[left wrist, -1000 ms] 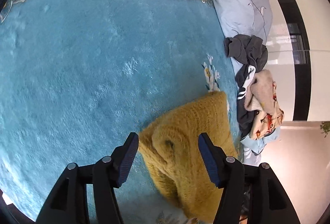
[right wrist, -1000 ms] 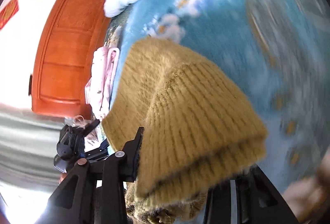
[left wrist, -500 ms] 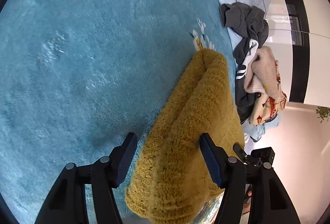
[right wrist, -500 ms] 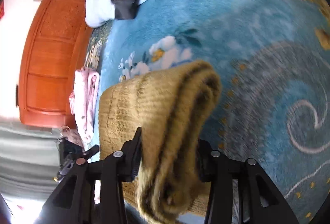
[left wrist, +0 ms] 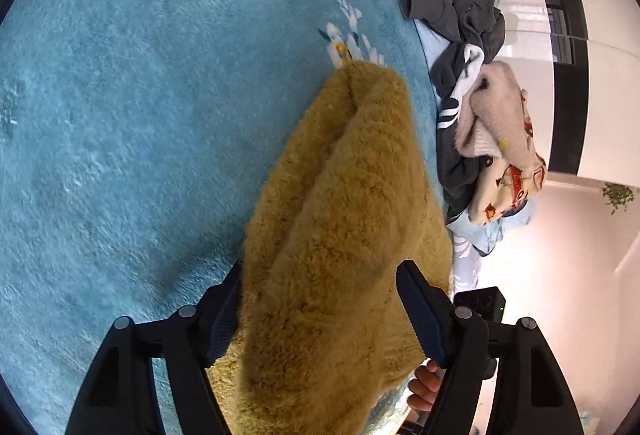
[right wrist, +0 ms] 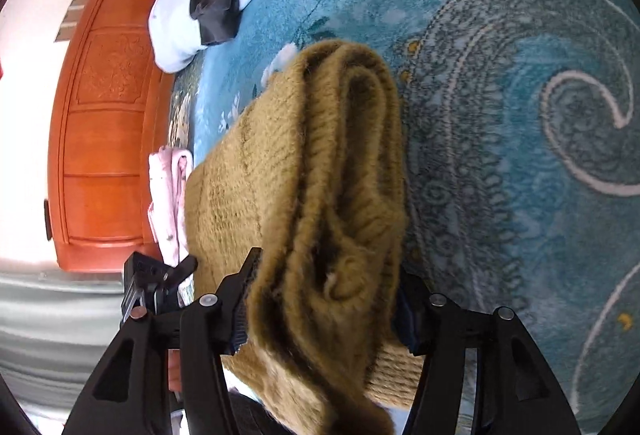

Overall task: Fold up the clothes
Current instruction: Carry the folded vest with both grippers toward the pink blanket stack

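Looking along my left claw (left wrist: 320, 315), I see its jaws have just been widening, the folded mustard sweater (left wrist: 344, 219) lying loose between them on the blue bedspread (left wrist: 140, 95). Along my right claw (right wrist: 324, 307), jaws likewise just opening, the sweater's (right wrist: 320, 175) thick fold still fills the gap.

The folded sweater (left wrist: 352, 203) lies on the blanket (left wrist: 140, 95) — clothes pile (left wrist: 480, 123) right of it.
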Motion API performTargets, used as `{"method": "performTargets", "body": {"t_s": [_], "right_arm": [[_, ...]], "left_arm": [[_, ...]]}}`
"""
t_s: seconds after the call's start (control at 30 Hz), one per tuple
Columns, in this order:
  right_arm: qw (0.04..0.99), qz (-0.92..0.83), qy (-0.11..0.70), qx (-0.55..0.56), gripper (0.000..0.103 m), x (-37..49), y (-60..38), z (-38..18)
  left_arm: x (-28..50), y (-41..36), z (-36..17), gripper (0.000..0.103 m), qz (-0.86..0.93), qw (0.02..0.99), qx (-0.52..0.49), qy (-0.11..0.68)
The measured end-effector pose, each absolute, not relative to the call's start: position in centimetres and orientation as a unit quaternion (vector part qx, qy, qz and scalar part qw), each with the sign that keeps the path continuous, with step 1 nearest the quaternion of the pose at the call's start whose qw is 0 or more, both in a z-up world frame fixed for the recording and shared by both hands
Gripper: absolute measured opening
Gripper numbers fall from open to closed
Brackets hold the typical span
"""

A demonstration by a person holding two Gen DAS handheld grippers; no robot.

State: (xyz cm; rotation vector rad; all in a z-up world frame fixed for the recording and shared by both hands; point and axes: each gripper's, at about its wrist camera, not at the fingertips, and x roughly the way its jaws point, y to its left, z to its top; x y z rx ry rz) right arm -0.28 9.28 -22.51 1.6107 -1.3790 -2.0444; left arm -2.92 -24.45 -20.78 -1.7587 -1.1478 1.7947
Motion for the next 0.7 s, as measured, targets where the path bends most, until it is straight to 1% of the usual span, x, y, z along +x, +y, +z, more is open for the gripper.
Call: {"method": "performTargets", "body": {"t_s": [0.1, 0.13, 0.17, 0.2, 0.27, 0.33, 0.47, 0.7], "right_arm": [[0.075, -0.686, -0.47, 0.55, 0.059, -0.4, 8.8, -22.2], [0.067, -0.684, -0.472, 0.552, 0.055, -0.4, 8.6, -22.1], [0.055, -0.68, -0.47, 0.559, 0.048, -0.4, 8.4, -21.9], [0.047, -0.679, -0.467, 0.564, 0.044, -0.5, 8.4, -21.4], [0.039, -0.679, -0.458, 0.573, 0.039, -0.7, 8.1, -20.3], [0.049, -0.69, -0.436, 0.575, 0.037, -1.3, 7.4, -18.5], [0.088, -0.714, -0.392, 0.573, 0.036, -1.7, 5.9, -15.0], [0.15, -0.743, -0.352, 0.549, 0.036, -0.6, 4.0, -9.4]], "left_arm": [[-2.4, -23.7, -20.2, 0.047, 0.651, 0.172, -0.634, -0.38], [-2.2, -23.7, -20.1, 0.04, 0.65, 0.167, -0.632, -0.388], [-1.9, -23.9, -19.8, 0.038, 0.647, 0.161, -0.629, -0.4], [-1.6, -24.0, -19.6, 0.035, 0.646, 0.157, -0.625, -0.409], [-1.1, -24.0, -18.4, 0.033, 0.653, 0.155, -0.618, -0.409], [-0.4, -23.6, -16.6, 0.032, 0.668, 0.159, -0.61, -0.396], [1.4, -23.6, -13.0, 0.032, 0.693, 0.165, -0.591, -0.378], [5.7, -27.2, -7.1, 0.032, 0.723, 0.168, -0.55, -0.382]]}}
